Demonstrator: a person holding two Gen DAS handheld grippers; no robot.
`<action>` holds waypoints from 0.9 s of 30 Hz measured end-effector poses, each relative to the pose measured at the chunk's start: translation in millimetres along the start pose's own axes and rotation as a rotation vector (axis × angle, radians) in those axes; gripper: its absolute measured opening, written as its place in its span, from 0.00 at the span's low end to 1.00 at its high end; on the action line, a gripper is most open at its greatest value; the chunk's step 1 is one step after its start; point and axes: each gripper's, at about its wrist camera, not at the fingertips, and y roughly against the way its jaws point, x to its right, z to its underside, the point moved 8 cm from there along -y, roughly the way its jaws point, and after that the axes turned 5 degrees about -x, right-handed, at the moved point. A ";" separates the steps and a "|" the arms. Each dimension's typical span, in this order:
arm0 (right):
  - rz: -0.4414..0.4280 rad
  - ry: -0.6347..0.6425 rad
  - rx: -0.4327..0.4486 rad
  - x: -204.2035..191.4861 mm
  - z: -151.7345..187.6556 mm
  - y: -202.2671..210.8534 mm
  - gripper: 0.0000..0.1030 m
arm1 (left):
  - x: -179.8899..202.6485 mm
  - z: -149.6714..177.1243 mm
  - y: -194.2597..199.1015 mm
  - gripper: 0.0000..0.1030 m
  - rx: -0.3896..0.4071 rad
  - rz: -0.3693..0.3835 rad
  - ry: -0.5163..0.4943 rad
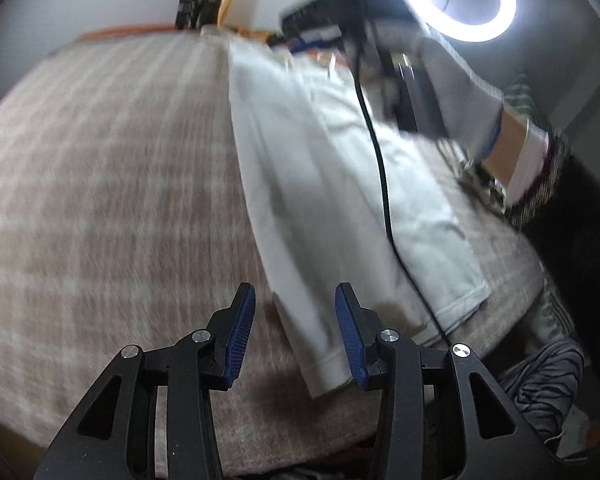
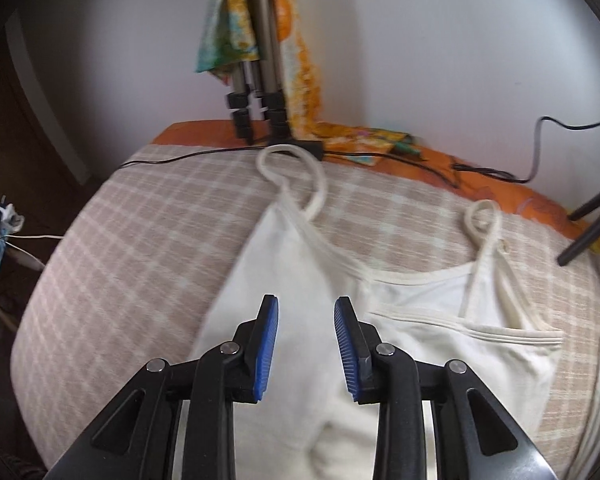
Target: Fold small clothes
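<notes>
Garment: the white camisole [image 2: 300, 280] lies flat on the checked blanket [image 2: 140, 220], straps toward the wall.
Left gripper [image 1: 295, 300]: spread, empty, at the hem.
Right gripper [image 2: 306, 312]: spread, empty, above the bodice.
Technique: pinch matching corners, probably both layers; blur hides the edges.

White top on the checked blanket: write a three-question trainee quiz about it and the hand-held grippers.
1. True or false: the right hand-held gripper is clamped on the white top.
2. How many strap loops lie on the checked blanket? A) one B) two C) four
3. What crosses the top beyond the left hand-held gripper?

Key:
1. False; its jaws are open, gripping nothing.
2. B; a left loop and a right loop.
3. A black cable.
</notes>
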 end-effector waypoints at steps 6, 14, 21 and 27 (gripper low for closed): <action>0.009 -0.001 -0.116 -32.0 -5.6 -38.8 0.28 | 5.1 4.8 -2.5 0.32 -0.016 0.004 -0.042; 0.066 0.076 -0.164 -57.9 -2.1 -58.7 0.04 | -9.1 7.6 -7.2 0.03 -0.008 0.059 0.002; -0.054 0.068 -0.151 -78.0 -1.8 -58.6 0.06 | -27.5 11.4 8.6 0.03 0.023 0.024 0.027; -0.052 0.151 -0.107 -68.6 24.4 -7.4 0.21 | -19.8 0.3 25.9 0.03 0.082 0.037 0.015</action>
